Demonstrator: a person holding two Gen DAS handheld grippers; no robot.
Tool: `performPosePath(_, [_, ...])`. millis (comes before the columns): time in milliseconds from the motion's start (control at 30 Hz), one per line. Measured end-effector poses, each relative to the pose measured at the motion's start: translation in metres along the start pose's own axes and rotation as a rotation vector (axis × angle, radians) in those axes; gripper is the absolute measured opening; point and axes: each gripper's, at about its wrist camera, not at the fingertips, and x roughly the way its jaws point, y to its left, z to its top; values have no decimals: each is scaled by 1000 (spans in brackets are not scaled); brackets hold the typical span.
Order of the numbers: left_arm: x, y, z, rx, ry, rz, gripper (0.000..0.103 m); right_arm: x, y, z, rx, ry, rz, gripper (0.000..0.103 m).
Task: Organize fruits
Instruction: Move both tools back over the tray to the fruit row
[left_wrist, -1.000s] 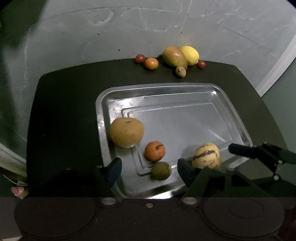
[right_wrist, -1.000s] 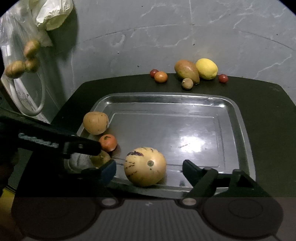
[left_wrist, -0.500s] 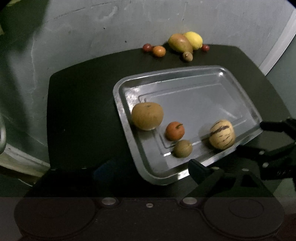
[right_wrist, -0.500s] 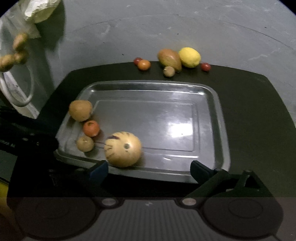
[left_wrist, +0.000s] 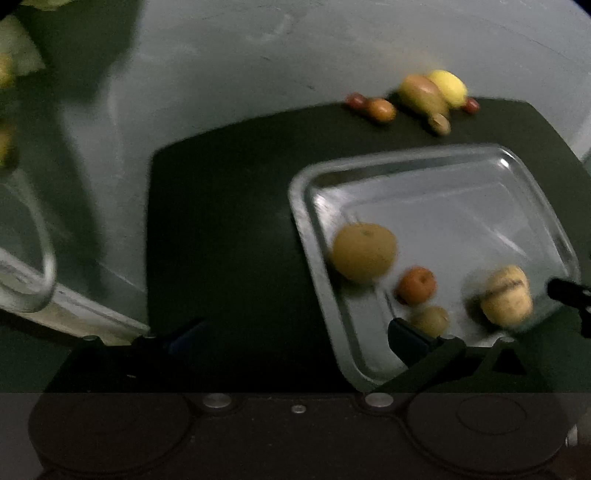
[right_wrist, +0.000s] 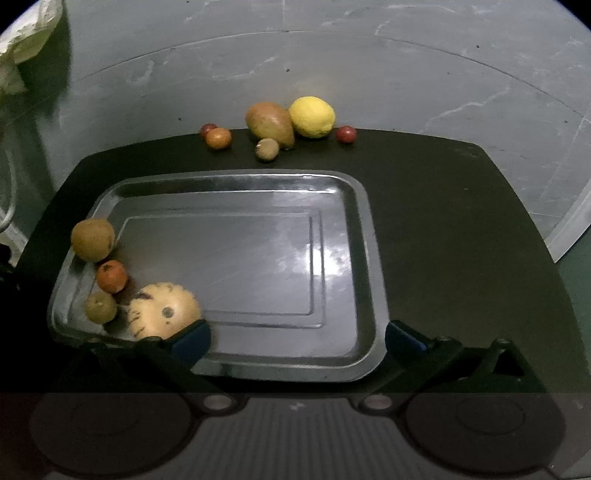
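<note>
Above tray (right_wrist: 364, 258), right hand-held gripper (right_wrist: 297, 338) agape

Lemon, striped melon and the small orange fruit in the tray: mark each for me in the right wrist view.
lemon (right_wrist: 312, 116), right wrist view, middle of its yellow skin.
striped melon (right_wrist: 162, 309), right wrist view, pale face by its dark end spot.
small orange fruit (right_wrist: 111, 276), right wrist view, middle of its body, in the tray.

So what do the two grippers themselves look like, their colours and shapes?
Both look alike. The right gripper has a black frame with two angled black fingers ending in blue pads, two silver screws and two round black discs on a ribbed grey base. The left gripper has the same black fingers, screws and discs, blurred here.
</note>
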Motion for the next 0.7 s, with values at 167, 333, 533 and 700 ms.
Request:
performPosePath(167, [1,6,12,-56,-48,58,102,7,-5,7,1,-5,-9,103])
performPosePath(333, [9,1,28,-96,-75,88,102,14,-7,17,-14,-19,-11,103])
performPosePath(533, [17,-11,49,-144,-106,71,102,22,-11,33,-30,-43,9,103])
performPosePath(700, [24,-27,67,-144,-128,52,102,31,-12,50,-53,-60,29,103])
